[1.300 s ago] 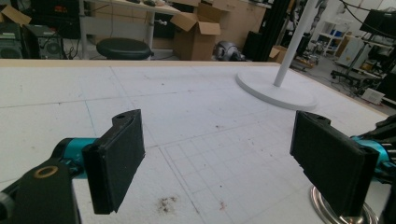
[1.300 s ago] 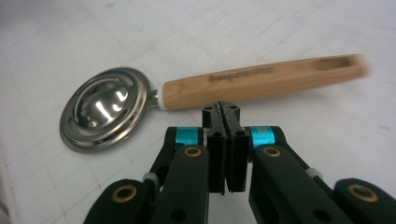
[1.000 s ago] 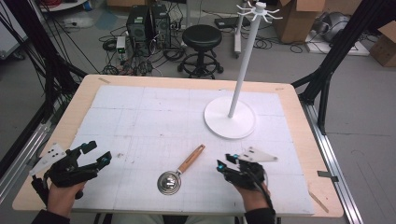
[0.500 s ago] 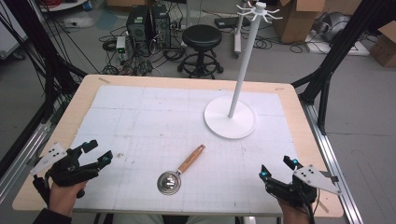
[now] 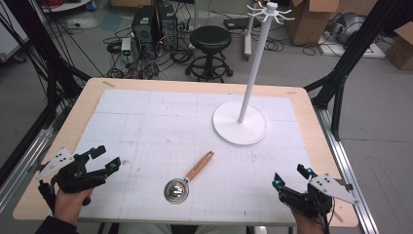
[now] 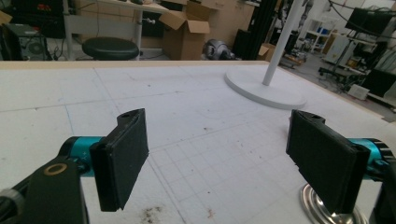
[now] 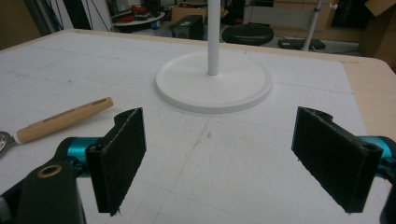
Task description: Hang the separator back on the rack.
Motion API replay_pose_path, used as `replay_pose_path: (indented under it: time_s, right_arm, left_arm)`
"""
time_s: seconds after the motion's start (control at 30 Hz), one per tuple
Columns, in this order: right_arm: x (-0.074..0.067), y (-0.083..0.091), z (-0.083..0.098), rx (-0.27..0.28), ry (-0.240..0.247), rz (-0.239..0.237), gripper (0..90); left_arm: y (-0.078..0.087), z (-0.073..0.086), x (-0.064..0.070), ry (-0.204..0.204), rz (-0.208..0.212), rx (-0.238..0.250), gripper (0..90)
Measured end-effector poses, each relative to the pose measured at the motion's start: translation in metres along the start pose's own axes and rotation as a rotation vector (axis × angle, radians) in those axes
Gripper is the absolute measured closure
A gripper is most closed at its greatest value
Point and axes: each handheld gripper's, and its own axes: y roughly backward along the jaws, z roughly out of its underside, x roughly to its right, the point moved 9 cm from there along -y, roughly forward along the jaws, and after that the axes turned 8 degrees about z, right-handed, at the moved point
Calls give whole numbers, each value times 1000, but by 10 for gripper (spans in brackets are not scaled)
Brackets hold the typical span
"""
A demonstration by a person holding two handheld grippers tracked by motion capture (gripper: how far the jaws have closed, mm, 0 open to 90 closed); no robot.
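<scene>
Both sets of jaws wide apart, nothing held. Strainer [image 5: 187,179] lying bottom center on worktop [image 5: 195,117], untouched. Probably next: grab the wooden handle, hang on stand [image 5: 248,87].

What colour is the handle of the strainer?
Light wood-brown. The handle of the strainer shows best in the right gripper view.

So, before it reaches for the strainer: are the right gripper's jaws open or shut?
Open. The right gripper shows its jaws wide apart with bare table between, having just been opening.
</scene>
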Motion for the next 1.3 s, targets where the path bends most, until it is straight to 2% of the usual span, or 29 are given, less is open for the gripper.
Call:
replay_pose_path:
  time_s: [0.1,0.27,0.33,0.43,0.5,0.53,0.57,0.63,0.67,0.7,0.73,0.8,0.93,1.0,1.1,1.13,1.17,1.3]
  right_arm:
    - [-2,0,-1,3,1,-5,164]
    - [-2,-1,0,-2,-1,-11,164]
    - [-2,-1,1,-5,3,-15,164]
    - [-2,-1,2,-6,5,-18,164]
    - [-1,-1,2,-5,1,-23,164]
    - [-1,-1,2,-5,1,-23,164]
    - [0,-4,2,-3,-5,-22,164]
    - [1,-5,2,-7,-12,-20,164]
    - [0,-5,1,-6,-11,-23,164]
    - [0,-5,1,-6,-14,-24,164]
    - [0,-5,0,-2,-10,-25,164]
    - [0,-4,-1,3,-15,-27,164]
    - [1,-4,-1,11,-32,-29,164]
    - [0,-4,-2,12,-34,-32,164]
    - [0,-4,-2,14,-33,-36,164]
    - [0,-4,-2,15,-32,-37,164]
    - [0,-4,-2,13,-35,-39,164]
    - [0,-4,-2,15,-35,-45,164]
  left_arm:
    - [-1,0,2,-1,4,1,213]
    - [-7,3,8,-11,31,-37,210]
    - [-10,3,10,7,42,-49,209]
    - [-14,4,13,6,48,-65,203]
    - [-24,5,22,-21,48,-108,198]
    - [-24,5,22,-21,48,-108,194]
    - [-34,4,31,-33,78,-124,194]
    - [-44,5,40,-40,110,-139,195]
    - [-44,5,40,-40,110,-139,197]
    - [-53,6,49,-53,161,-160,204]
    - [-58,7,53,-56,175,-172,217]
    - [-66,7,60,-48,194,-188,216]
    - [-91,8,83,-45,272,-229,216]
    - [-105,11,92,-73,280,-265,214]
    - [-125,18,102,-86,278,-307,202]
    - [-125,18,102,-86,278,-307,202]
    - [-138,24,109,-83,298,-345,205]
    - [-158,38,117,-107,285,-423,225]
